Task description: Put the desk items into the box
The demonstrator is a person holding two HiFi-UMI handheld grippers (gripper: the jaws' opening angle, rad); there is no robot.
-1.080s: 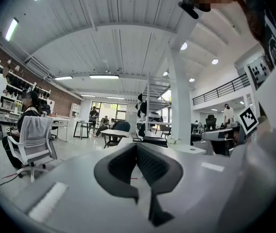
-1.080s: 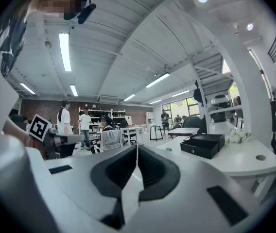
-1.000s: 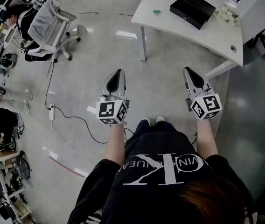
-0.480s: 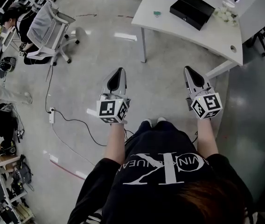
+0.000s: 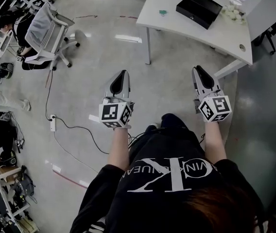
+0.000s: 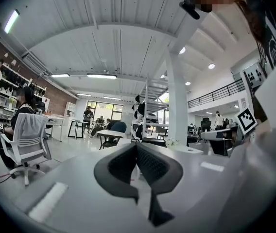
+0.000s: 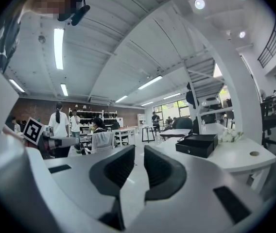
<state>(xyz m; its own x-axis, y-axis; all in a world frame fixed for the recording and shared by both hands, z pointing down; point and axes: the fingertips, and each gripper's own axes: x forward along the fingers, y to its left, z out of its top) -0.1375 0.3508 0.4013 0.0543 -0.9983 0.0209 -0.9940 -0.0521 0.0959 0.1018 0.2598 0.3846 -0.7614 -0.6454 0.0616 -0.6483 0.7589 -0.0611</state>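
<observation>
Box (image 5: pixel 198 8) on desk (image 5: pixel 191 31), left gripper (image 6: pixel 137 152) closed, right gripper (image 7: pixel 139 154) ajar

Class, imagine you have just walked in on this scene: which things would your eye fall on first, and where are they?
Two hand-held tools stretch forward over the floor: the left tool shut, the right tool slightly open, both empty. Ahead on the right, a black box sits on a white desk; a white office chair stands far left.
</observation>
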